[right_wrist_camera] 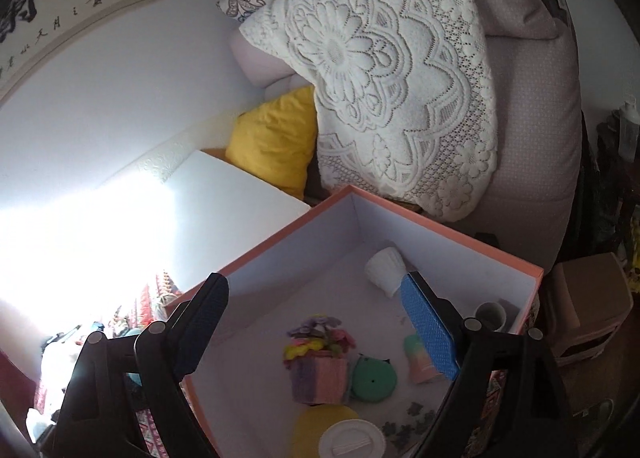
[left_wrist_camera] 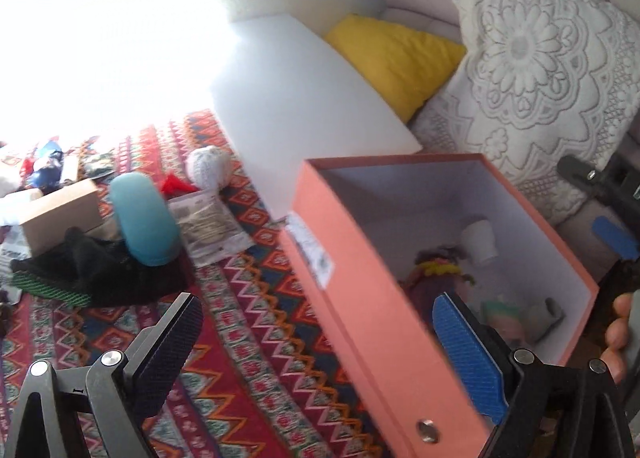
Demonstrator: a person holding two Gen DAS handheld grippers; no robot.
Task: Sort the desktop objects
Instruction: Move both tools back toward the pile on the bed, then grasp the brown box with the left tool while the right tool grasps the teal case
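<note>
The salmon-pink storage box (left_wrist_camera: 384, 298) is set open on the patterned tablecloth (left_wrist_camera: 248, 322), and several small things are already gathered on its white floor: a crocheted flower pot (right_wrist_camera: 318, 362), a green round gadget (right_wrist_camera: 374, 378), a pastel tumbler (right_wrist_camera: 420, 360), a white ribbed cup (right_wrist_camera: 386, 272) lying on its side, a grey mug (right_wrist_camera: 491, 316) in the far corner, and a yellow container with a white lid (right_wrist_camera: 344, 438) nearest the camera.

The right gripper (right_wrist_camera: 316, 328) is held directly over the box interior, its jaws spread wide with nothing between them. The left gripper (left_wrist_camera: 320, 354) is likewise spread wide and empty — one finger over the cloth, the other inside the box wall.

What remains loose is found to the left of the box, across the cloth: a teal oblong case (left_wrist_camera: 142, 218), a clear packet (left_wrist_camera: 208, 228), a white knitted ball (left_wrist_camera: 210, 168), a dark cloth (left_wrist_camera: 96, 270) and a small cardboard box (left_wrist_camera: 60, 218). This cluster lies ahead and to the left of the left gripper, well apart from the right one, so the left is judged the nearer for any reach there. The teal case's long axis runs away from the camera, leaning slightly left, so a grasp across its narrow width would be favoured.

Whether the right gripper is over the box after a drop or ahead of rearranging cannot be told from this moment.
</note>
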